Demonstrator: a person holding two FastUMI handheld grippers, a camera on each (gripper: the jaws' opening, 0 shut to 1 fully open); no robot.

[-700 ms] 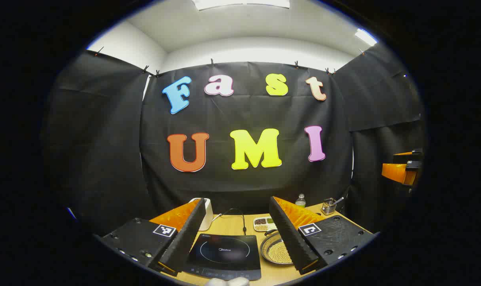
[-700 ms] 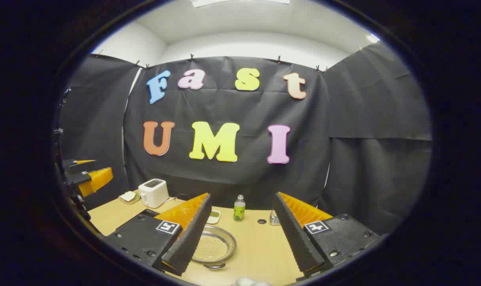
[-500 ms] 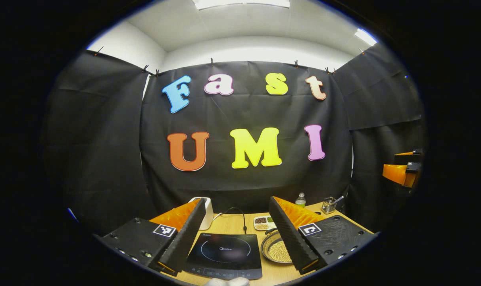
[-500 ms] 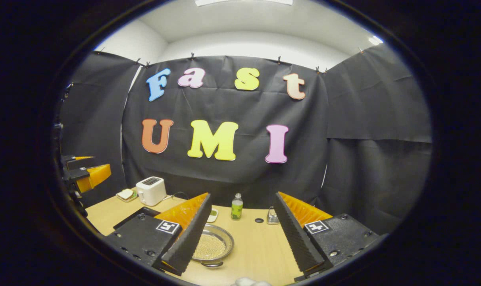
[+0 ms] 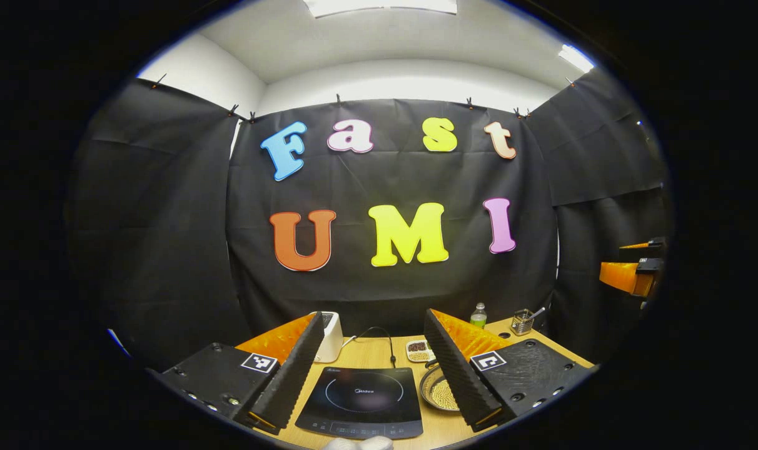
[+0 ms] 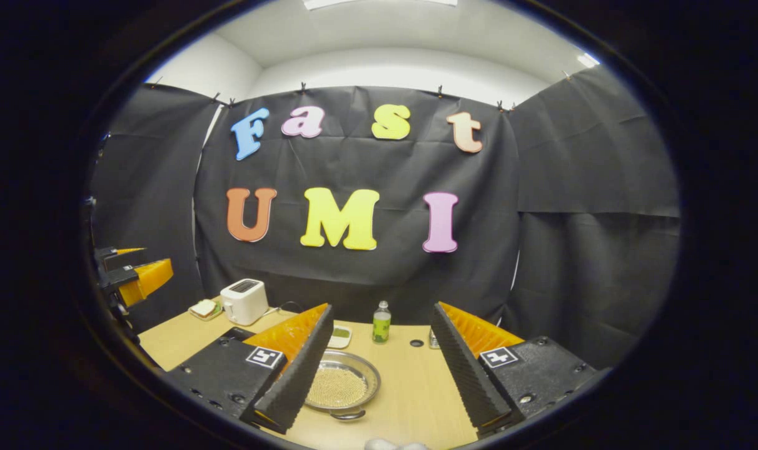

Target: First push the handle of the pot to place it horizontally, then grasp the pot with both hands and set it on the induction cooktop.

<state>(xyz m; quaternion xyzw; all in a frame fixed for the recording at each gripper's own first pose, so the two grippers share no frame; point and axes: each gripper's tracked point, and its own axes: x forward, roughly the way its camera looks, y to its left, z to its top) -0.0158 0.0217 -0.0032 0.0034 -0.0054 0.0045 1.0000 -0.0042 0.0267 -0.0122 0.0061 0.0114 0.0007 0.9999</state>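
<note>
The pot (image 6: 341,387) is a shallow metal pan holding pale yellow grains, on the wooden table (image 6: 410,394). Its small handle (image 6: 348,414) points toward me. In the left gripper view the pot (image 5: 436,392) is half hidden behind my right-hand finger, just right of the black induction cooktop (image 5: 361,400). My left gripper (image 5: 373,317) hovers open above the cooktop's near edge, holding nothing. My right gripper (image 6: 381,309) is open above the table, with the pot by its left finger. Each gripper shows at the other view's edge: the right gripper (image 5: 632,273) and the left gripper (image 6: 134,276).
A white toaster (image 6: 244,301) and a plate with bread (image 6: 205,308) stand at the back left. A green bottle (image 6: 381,325), a small dish (image 5: 419,350) of beans and a metal utensil holder (image 5: 521,322) line the back. The cooktop's cable (image 5: 379,334) runs rearward.
Both views have drifted a little, with the cooktop and pot sitting slightly farther right in frame. Both grippers stay open and nothing on the table has moved.
</note>
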